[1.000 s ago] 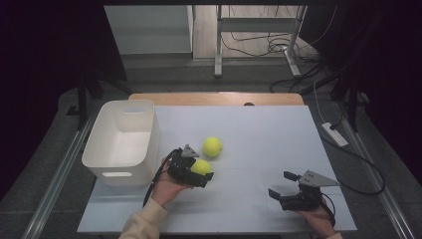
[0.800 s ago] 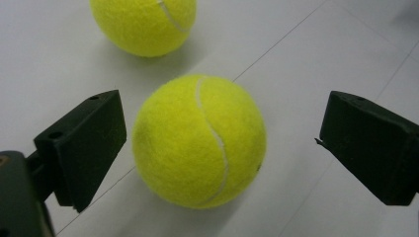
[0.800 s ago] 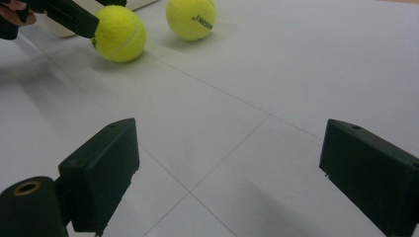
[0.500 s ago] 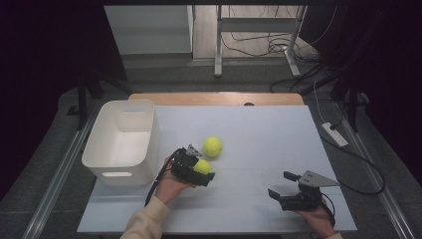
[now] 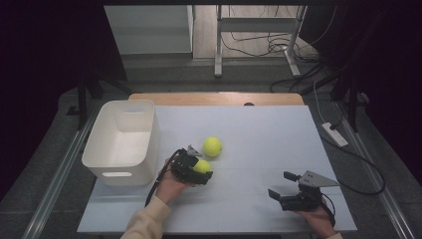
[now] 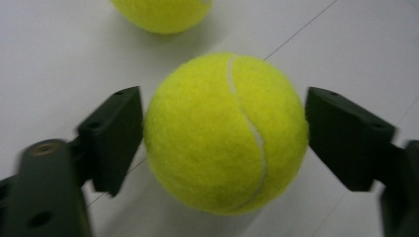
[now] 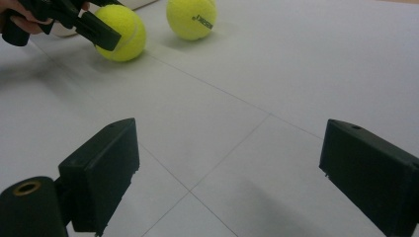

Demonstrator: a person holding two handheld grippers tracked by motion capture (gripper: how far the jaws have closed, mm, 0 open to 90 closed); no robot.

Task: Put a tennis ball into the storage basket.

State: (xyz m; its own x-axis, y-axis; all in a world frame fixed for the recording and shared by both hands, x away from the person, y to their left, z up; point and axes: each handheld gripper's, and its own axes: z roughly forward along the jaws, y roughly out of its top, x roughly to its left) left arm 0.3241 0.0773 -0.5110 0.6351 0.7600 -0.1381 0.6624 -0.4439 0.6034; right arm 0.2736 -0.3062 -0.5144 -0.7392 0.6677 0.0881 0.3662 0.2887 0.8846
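L gripper (image 5: 198,169) is seen near table centre-left, its jaws just closed in on a tennis ball (image 6: 226,132); both pads are pressed against the ball's sides, w/ the ball resting on the white table (image 5: 259,134). A 2nd tennis ball (image 5: 212,146) is found just beyond it, close but apart. A white bin (image 5: 122,142) is set just to the left, nothing seen inside. R gripper (image 5: 291,190) is held near the front-right edge, jaws spread wide, nothing between them, well apart from both balls.
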